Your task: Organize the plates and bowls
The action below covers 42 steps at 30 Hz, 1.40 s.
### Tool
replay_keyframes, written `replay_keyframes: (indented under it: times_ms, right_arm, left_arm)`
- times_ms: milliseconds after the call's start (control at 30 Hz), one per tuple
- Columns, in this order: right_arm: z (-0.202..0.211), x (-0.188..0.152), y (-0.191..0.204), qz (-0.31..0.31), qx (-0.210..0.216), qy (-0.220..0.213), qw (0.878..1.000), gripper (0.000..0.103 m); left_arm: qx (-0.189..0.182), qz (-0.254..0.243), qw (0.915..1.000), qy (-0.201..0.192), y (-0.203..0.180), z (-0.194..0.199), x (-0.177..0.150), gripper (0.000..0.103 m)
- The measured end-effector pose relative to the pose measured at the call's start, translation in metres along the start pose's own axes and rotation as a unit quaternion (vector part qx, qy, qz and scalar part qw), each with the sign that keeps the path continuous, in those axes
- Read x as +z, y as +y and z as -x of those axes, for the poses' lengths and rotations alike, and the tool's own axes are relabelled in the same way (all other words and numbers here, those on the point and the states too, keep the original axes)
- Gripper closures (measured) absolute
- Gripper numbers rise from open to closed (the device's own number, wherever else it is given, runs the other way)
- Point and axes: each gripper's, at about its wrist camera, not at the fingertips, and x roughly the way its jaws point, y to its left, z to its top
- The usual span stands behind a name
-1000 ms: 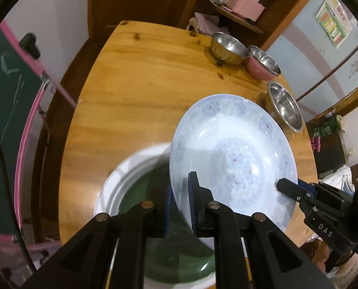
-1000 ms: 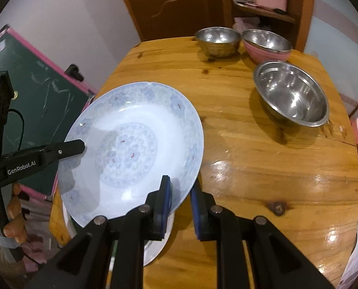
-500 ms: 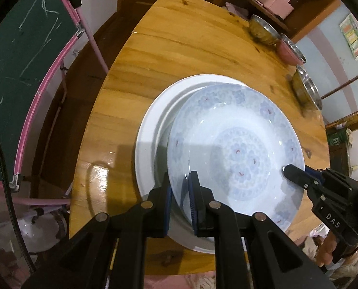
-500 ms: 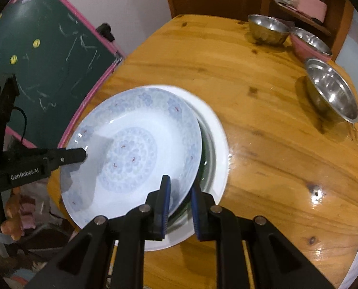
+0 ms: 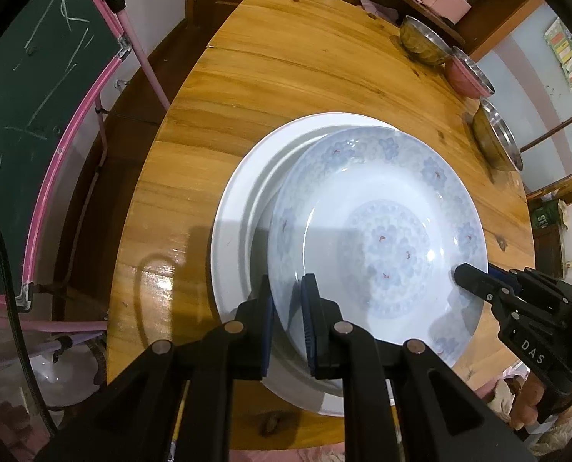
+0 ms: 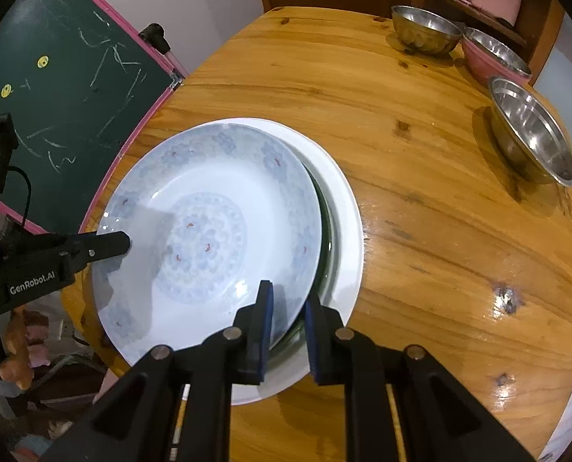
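blue-flowered plate [image 5: 378, 231] has come down from mid-air onto the larger white plate [image 5: 239, 208], sitting off-centre. left gripper [image 5: 287, 323] and right gripper [image 6: 287, 327] jaws stay clamped on opposite rims. stacking looks nearly done; steel bowls [image 6: 532, 131] wait across the tabletop [image 6: 420, 177].
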Motion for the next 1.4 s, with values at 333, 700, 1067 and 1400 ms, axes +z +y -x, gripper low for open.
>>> replay_keyframes:
  times_ms: [333,700,1067,1400]
  right_arm:
    - [0.013,0.0,0.005,0.024,-0.046,-0.017,0.999,0.086]
    - [0.044,-0.008,-0.004,0.011,-0.041,-0.056,0.998,0.074]
    - [0.085,-0.025,-0.025,-0.002,-0.025,-0.108,0.994,0.074]
    - [0.118,-0.032,-0.072,-0.036,-0.027,-0.137,0.99,0.074]
  left_arm:
    - [0.012,-0.012,0.9999,-0.004,-0.008,0.004,0.003,0.086]
    - [0.003,-0.027,0.998,-0.057,-0.031,0.047,0.005,0.04]
    - [-0.006,-0.079,0.9885,-0.128,-0.097,0.091,0.004,0.023]
    - [-0.028,-0.133,0.981,-0.139,-0.167,0.106,0.026,0.023]
